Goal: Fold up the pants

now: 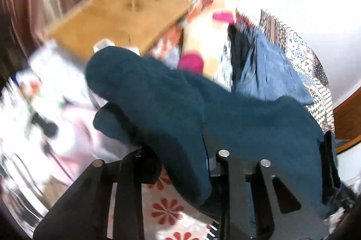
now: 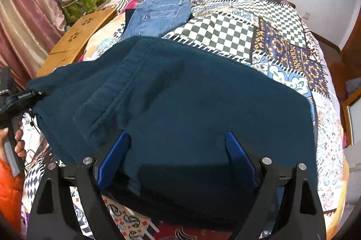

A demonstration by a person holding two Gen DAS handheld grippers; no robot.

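Teal pants [image 2: 180,100] lie draped over the patchwork bed [image 2: 225,32], folded jeans [image 2: 158,14] at 11 o'clock. Right gripper [image 2: 178,149] spread wide, fabric between its fingers; left gripper [image 1: 180,161] state cannot be told, cloth covering it.

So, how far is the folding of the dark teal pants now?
Done: a folded pair of jeans already lies farther up the patchwork quilt. In hand: the teal pants hang bunched over both tools; the left tool is covered by cloth, and the right tool stands open under it. Left: spreading them flat and making every fold, since no neat crease shows yet.
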